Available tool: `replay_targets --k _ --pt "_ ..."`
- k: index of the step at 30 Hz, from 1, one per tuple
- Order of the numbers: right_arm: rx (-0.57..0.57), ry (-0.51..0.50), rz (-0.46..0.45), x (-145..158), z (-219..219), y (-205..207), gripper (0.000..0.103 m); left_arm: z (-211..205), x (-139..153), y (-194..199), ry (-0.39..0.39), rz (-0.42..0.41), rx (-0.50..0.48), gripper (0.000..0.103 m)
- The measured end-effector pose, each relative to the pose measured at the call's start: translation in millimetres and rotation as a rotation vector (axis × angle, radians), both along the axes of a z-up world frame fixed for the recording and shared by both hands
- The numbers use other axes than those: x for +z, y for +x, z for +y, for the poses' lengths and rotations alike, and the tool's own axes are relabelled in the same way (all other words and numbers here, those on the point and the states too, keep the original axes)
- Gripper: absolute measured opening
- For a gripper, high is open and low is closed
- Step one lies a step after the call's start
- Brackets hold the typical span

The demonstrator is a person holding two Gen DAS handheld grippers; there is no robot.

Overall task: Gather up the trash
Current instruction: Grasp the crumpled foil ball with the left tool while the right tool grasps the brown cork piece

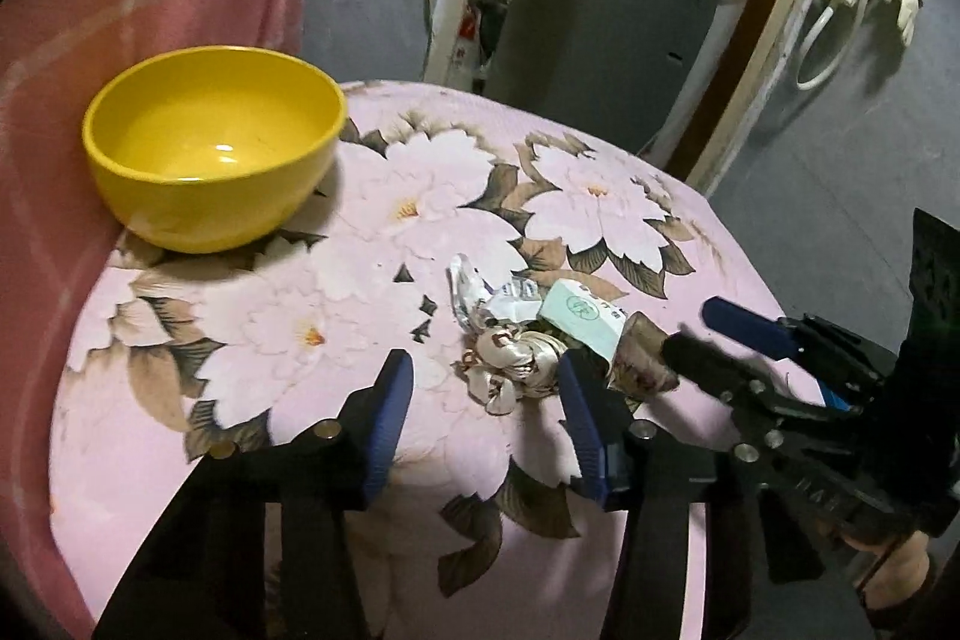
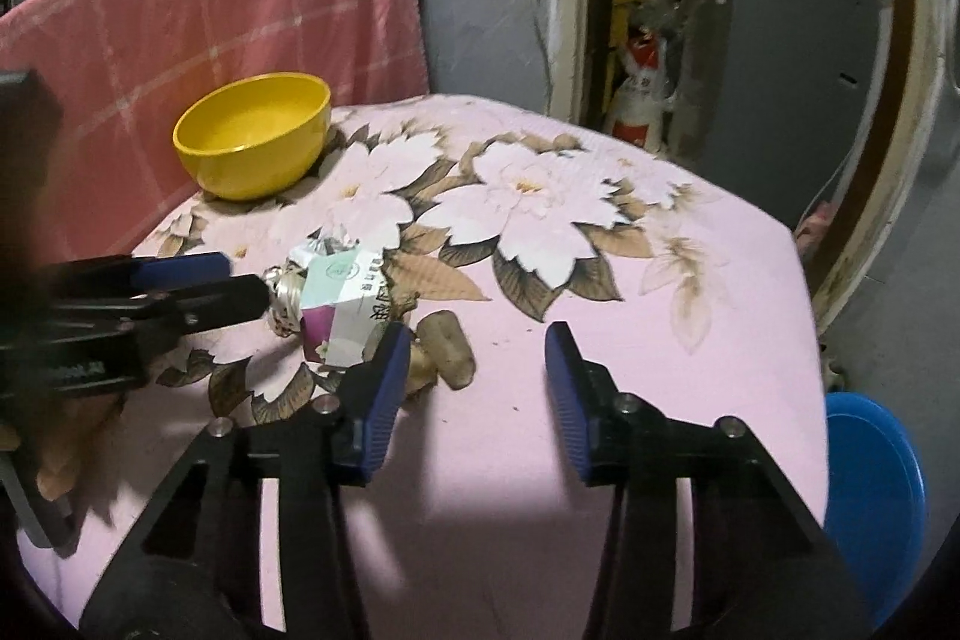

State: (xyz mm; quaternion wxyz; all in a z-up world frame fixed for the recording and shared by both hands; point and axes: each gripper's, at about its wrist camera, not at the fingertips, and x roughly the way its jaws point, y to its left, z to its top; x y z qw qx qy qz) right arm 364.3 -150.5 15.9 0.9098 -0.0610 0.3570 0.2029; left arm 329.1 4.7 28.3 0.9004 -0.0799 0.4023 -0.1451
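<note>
A table under a pink flowered cloth (image 1: 600,148) fills both views, with a pink checked towel (image 2: 210,16) draped behind it and a blue round bin or stool (image 2: 870,508) low beside its right edge. On the far left corner stands a yellow bowl (image 1: 210,142), empty — nothing has been collected into it, so the task looks barely begun.

The trash sits in one small heap near the table's front: a pale green carton (image 1: 579,319), crumpled silvery wrappers (image 1: 474,289), a knotted cream wrapper (image 1: 510,364) and a brown cork-like piece (image 2: 447,346).

The left gripper (image 1: 486,430) hangs over the knotted wrapper, jaws partly apart, pads not pressing on it. The right gripper (image 2: 474,388) stands beside the carton and the brown piece, also half open and holding nothing.

The carton carries a round green emblem and dark print — too blurred to read.
</note>
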Motion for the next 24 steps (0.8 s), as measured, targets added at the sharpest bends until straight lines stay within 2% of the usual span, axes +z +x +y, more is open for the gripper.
replay_targets --k 2,8,17,21,24 --pt "0.017 -0.015 0.015 -2.9 4.7 2.2 0.071 -1.1 -1.5 3.6 -0.008 0.011 -0.005 0.043" --pt "0.044 -0.016 0.051 -8.3 11.6 10.2 0.066 -5.0 -7.8 13.9 -0.037 0.051 -0.027 0.034" --pt "0.063 0.117 0.154 -14.2 2.3 20.7 0.056 -1.5 -6.3 11.2 -0.066 0.048 -0.017 0.028" --pt "0.057 0.132 0.151 -13.4 0.3 16.1 0.045 -2.2 -2.7 5.6 -0.066 0.035 -0.009 0.028" --pt "0.045 0.143 0.121 -9.6 -4.4 7.1 0.044 -3.0 1.0 -1.2 -0.064 0.018 -0.003 0.028"
